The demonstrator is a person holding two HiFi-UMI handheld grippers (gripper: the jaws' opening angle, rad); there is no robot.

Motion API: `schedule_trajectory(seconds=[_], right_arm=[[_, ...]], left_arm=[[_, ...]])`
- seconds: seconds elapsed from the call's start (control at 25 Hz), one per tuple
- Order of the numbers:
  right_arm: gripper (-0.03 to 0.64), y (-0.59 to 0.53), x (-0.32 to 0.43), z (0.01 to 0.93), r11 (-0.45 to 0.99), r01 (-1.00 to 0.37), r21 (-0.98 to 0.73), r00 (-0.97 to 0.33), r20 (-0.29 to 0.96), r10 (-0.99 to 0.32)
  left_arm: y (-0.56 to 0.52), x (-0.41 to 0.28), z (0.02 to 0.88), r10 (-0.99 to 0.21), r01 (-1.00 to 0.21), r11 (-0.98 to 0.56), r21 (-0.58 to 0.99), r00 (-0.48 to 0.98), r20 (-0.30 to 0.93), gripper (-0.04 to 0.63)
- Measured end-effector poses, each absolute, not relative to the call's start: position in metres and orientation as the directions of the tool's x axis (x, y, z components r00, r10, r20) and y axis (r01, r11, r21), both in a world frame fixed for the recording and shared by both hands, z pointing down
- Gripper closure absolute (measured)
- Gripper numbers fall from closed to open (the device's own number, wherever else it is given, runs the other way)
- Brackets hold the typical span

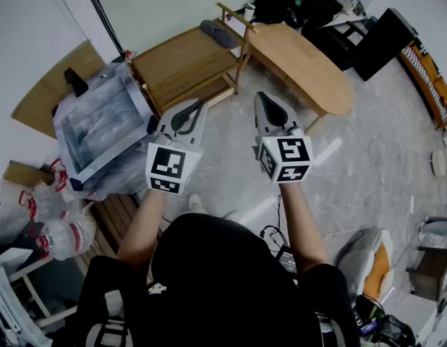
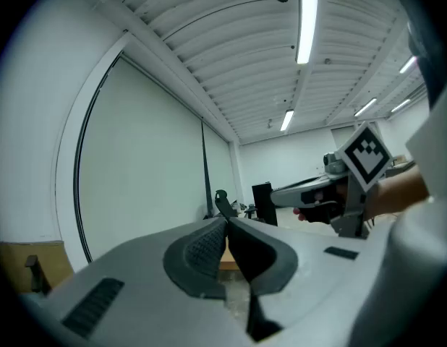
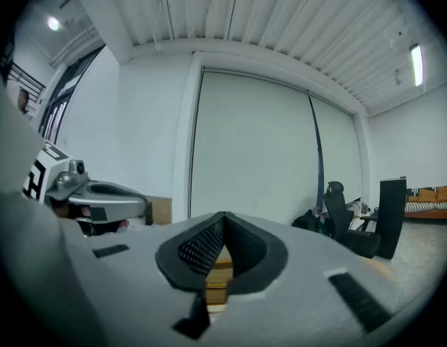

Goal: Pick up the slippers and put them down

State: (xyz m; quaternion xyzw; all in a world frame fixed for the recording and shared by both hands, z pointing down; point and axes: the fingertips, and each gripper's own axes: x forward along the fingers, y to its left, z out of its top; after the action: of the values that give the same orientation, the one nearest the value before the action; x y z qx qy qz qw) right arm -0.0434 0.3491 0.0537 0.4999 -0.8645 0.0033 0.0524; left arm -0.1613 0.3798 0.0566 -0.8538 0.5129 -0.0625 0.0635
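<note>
Holding two tools level above the floor (image 1: 231, 150), left tool (image 1: 199, 105) and right tool (image 1: 261, 97) side by side; each pressing its jaws together on nothing; lying well ahead on top of one wooden rack (image 1: 181, 65), one dark slipper (image 1: 220, 33); standing just beside it, one curved wooden surface (image 1: 303, 65).

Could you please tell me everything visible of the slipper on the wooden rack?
The slipper is dark grey and elongated, with rounded ends; its material cannot be told. It lies flat on the top tier of the wooden rack, at the far corner beside the side rail. Nothing else touches it. Whether it is one slipper or a pair is unclear.
</note>
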Motion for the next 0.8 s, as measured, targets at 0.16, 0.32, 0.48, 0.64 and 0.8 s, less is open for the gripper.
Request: schedule_trajectory(seconds=[0.16,0.32,0.48,0.64,0.8], right_arm=[[0.618,0.346,-0.057,0.054,0.501,-0.864,0.042,-0.495,0.101,-0.863],[0.618,0.339,-0.071,0.059,0.494,-0.869,0.028,-0.487,0.118,-0.865],[0.618,0.331,-0.081,0.063,0.493,-0.87,0.021,-0.485,0.138,-0.863],[0.618,0.324,-0.089,0.064,0.487,-0.874,0.016,-0.48,0.134,-0.867],[0.617,0.315,-0.103,0.066,0.48,-0.877,0.031,-0.471,0.146,-0.87]], left_arm=[[0.376,-0.176,0.055,-0.883,-0.869,-0.467,-0.161,0.467,0.038,0.583],[0.367,-0.191,0.057,-0.879,-0.865,-0.475,-0.16,0.474,0.043,0.583],[0.358,-0.201,0.06,-0.876,-0.863,-0.482,-0.15,0.48,0.05,0.583],[0.35,-0.207,0.061,-0.868,-0.856,-0.496,-0.145,0.494,0.049,0.583],[0.341,-0.22,0.064,-0.859,-0.849,-0.511,-0.134,0.51,0.047,0.583]])
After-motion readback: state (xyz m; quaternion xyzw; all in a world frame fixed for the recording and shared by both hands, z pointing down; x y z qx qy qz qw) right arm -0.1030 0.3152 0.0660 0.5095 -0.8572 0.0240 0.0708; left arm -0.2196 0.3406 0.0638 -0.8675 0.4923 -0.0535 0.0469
